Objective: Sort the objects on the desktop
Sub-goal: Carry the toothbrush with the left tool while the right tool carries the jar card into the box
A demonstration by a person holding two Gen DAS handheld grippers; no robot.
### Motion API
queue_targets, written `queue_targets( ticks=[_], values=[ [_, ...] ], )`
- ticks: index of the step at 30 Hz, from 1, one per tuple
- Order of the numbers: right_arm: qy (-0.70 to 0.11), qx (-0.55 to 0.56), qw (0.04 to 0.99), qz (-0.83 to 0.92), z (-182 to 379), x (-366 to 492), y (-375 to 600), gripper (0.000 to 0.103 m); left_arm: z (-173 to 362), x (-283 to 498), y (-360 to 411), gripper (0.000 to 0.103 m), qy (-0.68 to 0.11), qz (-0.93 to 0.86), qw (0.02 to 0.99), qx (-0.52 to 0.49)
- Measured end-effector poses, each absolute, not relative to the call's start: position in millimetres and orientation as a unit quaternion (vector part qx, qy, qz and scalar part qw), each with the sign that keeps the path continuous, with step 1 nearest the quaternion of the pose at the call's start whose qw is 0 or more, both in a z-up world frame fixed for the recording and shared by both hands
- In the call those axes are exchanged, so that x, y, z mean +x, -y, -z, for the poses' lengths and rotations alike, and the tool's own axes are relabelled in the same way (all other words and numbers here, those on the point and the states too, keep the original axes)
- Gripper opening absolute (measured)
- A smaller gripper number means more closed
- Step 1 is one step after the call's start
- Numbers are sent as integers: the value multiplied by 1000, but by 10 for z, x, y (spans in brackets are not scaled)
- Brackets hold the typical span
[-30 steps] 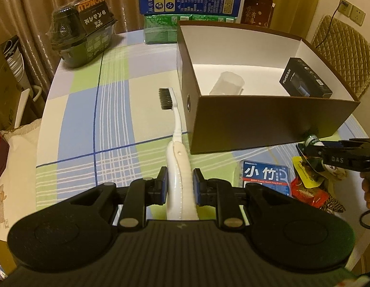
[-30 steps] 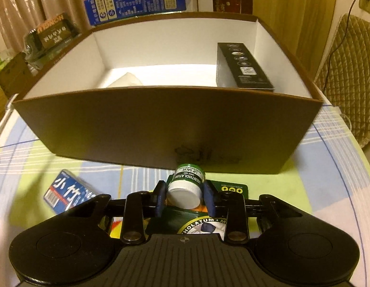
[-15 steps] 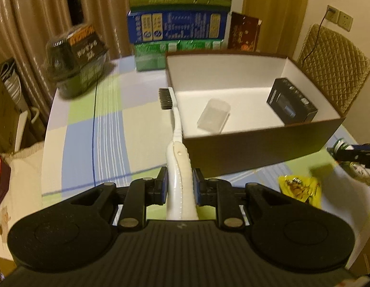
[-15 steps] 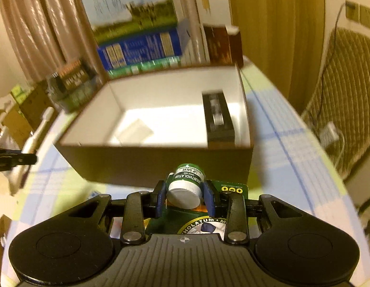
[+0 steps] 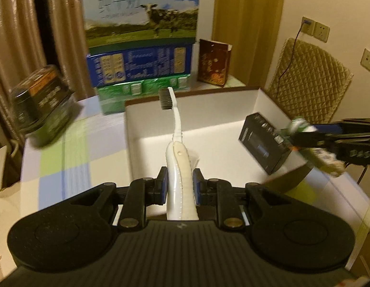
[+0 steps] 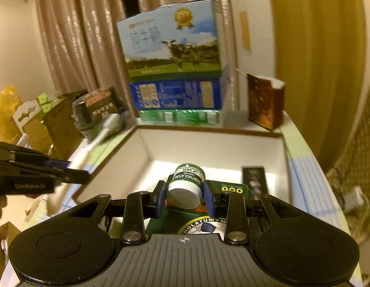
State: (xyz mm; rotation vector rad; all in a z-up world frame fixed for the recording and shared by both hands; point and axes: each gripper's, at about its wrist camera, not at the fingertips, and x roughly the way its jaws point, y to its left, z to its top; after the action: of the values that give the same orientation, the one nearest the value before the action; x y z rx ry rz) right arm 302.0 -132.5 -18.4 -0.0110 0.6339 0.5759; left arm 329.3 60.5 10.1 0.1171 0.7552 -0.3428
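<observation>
Ahead of both tongs stands an open box point(image 5: 268, 100), brown outside with smooth white inner walls. A black carton point(image 5: 261, 141) lies in it, right of the left tongs point(image 5: 179, 186). Beyond the far wall rises a stack of printed cartons point(image 6: 177, 76): a cow-print one on top, blue below, green at the base. A dark brown pack point(image 6: 266, 100) stands upright right of the stack. A dark wrapped tub point(image 5: 41, 102) sits on the checked worktop point(image 5: 65, 153), left of the box. Pleated curtains hang behind.

The left tongs are clenched on a toothbrush point(image 5: 180, 165): thick white ribbed handle between the blue pads, thin curved neck, dark bristle head pointing forward above the box interior. The toothbrush is held clear of the box floor.

The right tongs point(image 6: 185, 196) are clenched on a balm jar point(image 6: 187, 184): small, round, green label, white lid toward the camera, attached to a green card that hangs below. The jar is held over the near part of the box. Each pair of tongs appears at the edge of the other's view, well apart.
</observation>
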Motion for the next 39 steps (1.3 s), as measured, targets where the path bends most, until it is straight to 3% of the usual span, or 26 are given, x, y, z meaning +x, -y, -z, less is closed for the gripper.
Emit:
queue_targets(
  ticks=[8, 22, 39],
  values=[
    [-328, -34, 897, -295, 409, 3461, 1077, 31, 2, 3720, -373, 17, -377, 186, 906, 51],
    [-410, -111, 850, -312, 906, 3978, 832, 31, 574, 4356, -191, 17, -468, 186, 863, 32],
    [-449, -132, 826, -314, 1130, 4171, 792, 31, 973, 4591, -99, 18, -516, 184, 835, 44]
  ],
)
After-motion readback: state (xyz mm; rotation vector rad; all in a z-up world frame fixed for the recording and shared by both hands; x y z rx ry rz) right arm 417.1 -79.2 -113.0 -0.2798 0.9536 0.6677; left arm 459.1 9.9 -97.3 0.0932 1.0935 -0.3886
